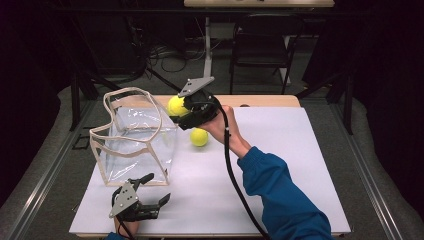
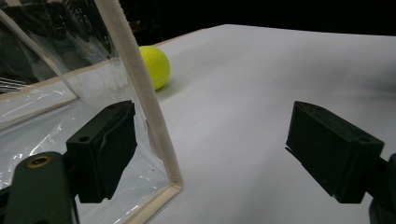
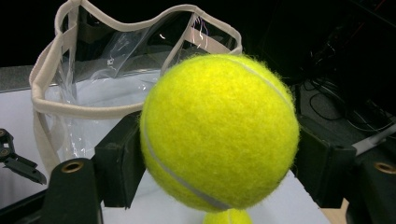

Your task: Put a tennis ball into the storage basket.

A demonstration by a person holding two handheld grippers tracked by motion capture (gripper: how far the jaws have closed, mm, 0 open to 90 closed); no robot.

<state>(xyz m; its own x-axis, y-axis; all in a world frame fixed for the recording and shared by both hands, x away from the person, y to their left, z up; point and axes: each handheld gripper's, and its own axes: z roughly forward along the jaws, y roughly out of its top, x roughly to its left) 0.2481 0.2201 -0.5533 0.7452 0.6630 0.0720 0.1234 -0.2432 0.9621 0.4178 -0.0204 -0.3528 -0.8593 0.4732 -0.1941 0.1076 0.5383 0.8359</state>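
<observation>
Your right tongs clamp a fuzzy yellow tennis ball across its middle, raised beside the clear bag's open rim. It looks light and springy, so hold the widest part. Your left tongs rest wide open and empty on the white surface.

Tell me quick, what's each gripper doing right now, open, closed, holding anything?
Left gripper: open, holding nothing, beside the clear plastic bag with beige trim.
Right gripper: shut on a fuzzy yellow tennis ball.
</observation>
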